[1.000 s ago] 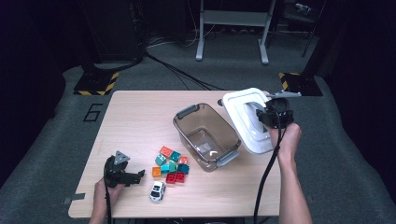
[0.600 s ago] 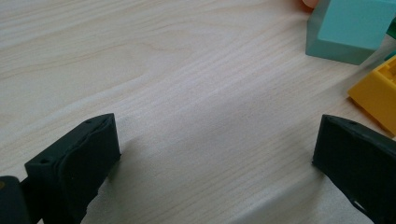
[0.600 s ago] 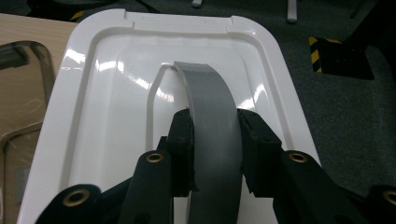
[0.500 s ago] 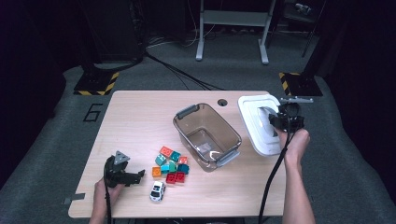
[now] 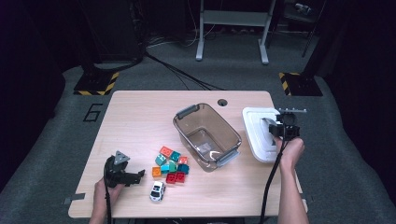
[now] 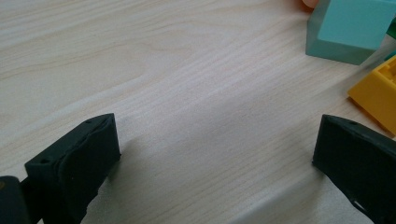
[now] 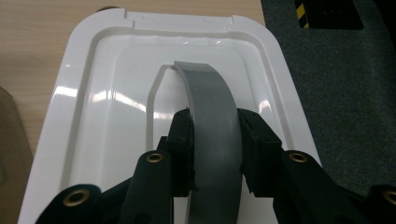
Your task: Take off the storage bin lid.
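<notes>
Right gripper (image 7: 215,140) clamped on grey handle (image 7: 212,107) of white lid (image 5: 259,133), lid flat on counter (image 5: 140,121) beneath it; left gripper (image 5: 135,176) wide open, empty, just beside toy bricks (image 5: 171,164).

I see a clear bin (image 5: 207,135) mid-table. Just to its near left lies a cluster of coloured blocks (image 5: 171,165), and a white toy car (image 5: 158,190) sits nearer still.
</notes>
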The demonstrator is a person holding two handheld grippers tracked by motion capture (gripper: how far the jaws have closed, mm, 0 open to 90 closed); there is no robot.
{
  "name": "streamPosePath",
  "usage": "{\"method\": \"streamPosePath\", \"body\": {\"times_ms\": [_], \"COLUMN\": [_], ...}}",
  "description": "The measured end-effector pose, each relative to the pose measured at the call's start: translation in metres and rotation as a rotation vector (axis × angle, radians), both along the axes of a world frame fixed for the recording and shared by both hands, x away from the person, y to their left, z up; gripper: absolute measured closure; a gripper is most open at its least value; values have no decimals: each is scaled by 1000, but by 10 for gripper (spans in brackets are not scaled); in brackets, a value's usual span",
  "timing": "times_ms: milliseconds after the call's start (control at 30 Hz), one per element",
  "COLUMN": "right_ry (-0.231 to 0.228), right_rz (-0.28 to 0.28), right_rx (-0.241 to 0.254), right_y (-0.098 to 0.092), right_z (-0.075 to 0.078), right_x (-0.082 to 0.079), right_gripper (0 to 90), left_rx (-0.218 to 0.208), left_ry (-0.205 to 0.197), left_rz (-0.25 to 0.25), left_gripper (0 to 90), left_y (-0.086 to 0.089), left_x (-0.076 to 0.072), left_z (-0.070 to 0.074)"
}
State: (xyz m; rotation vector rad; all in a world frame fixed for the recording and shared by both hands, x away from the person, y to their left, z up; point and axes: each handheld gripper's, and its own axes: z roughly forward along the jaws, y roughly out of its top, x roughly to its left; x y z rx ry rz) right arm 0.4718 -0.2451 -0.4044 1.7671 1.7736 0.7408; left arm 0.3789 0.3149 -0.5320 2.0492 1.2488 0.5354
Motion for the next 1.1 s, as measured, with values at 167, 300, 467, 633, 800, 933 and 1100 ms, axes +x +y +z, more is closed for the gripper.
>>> {"method": "streamPosePath", "body": {"times_ms": [167, 300, 467, 633, 800, 933, 1100], "right_ry": [24, 46, 70, 82, 72, 77, 81], "right_rz": [-17, -31, -38, -53, -69, -63, -44], "right_rx": [-1, -3, -15, -36, -64, -82, -47], "right_y": [2, 7, 12, 17, 21, 25, 23], "right_z": [-18, -31, -47, -61, -72, -78, -76], "right_x": [4, 5, 8, 9, 9, 10, 8], "right_gripper": [675, 675, 674, 674, 671, 667, 595], "left_rx": [0, 1, 0, 1, 1, 1, 0], "left_ry": [4, 4, 0, 2, 2, 4, 0], "left_rz": [-3, -2, 0, -1, -1, -2, 0], "left_gripper": [2, 2, 2, 2, 2, 2, 2], "left_y": [0, 0, 0, 0, 0, 0, 0], "left_x": [0, 0, 0, 0, 0, 0, 0], "left_z": [0, 0, 0, 0, 0, 0, 0]}}
